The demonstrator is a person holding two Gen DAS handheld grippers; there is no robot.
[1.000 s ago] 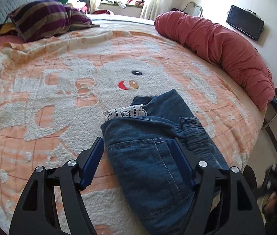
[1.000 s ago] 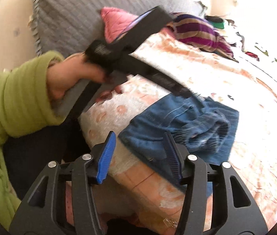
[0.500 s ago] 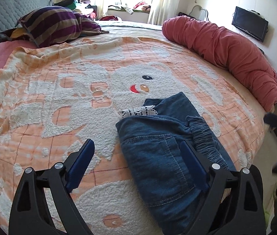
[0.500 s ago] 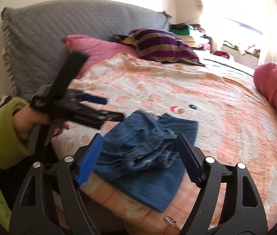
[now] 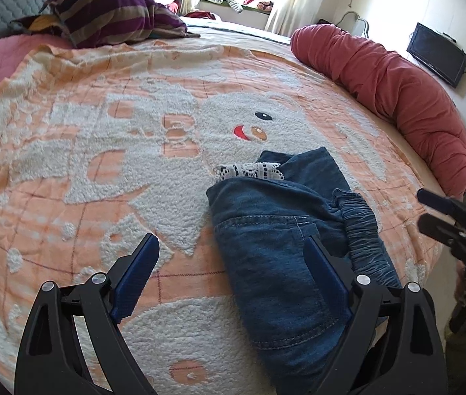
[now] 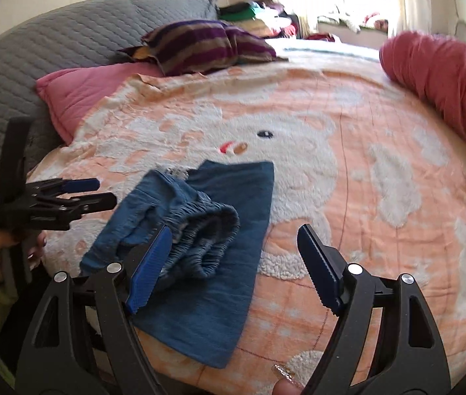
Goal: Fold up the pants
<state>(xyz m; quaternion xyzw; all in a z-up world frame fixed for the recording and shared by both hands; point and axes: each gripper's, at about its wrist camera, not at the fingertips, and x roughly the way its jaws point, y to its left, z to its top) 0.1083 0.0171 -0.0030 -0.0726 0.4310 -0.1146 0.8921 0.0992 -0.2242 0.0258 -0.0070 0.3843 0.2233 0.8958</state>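
Folded blue denim pants (image 5: 275, 240) with a white lace trim (image 5: 249, 170) and an elastic waistband (image 5: 363, 230) lie on the orange and white bear blanket (image 5: 101, 151) near the bed's front edge. They also show in the right wrist view (image 6: 206, 237), waistband bunched on top. My left gripper (image 5: 233, 273) is open and empty, held above and just short of the pants. My right gripper (image 6: 236, 263) is open and empty above the pants' near right part. The left gripper also shows at the left of the right wrist view (image 6: 65, 197).
A rolled red duvet (image 5: 391, 98) lies along the bed's right side. A striped purple pillow (image 5: 111, 16) and a pink quilt (image 6: 81, 89) lie at the head, before a grey headboard (image 6: 35, 59). A black screen (image 5: 437, 54) hangs on the wall.
Both grippers have opened wider and pulled back and up from the pants. The pants lie still, free on the blanket.
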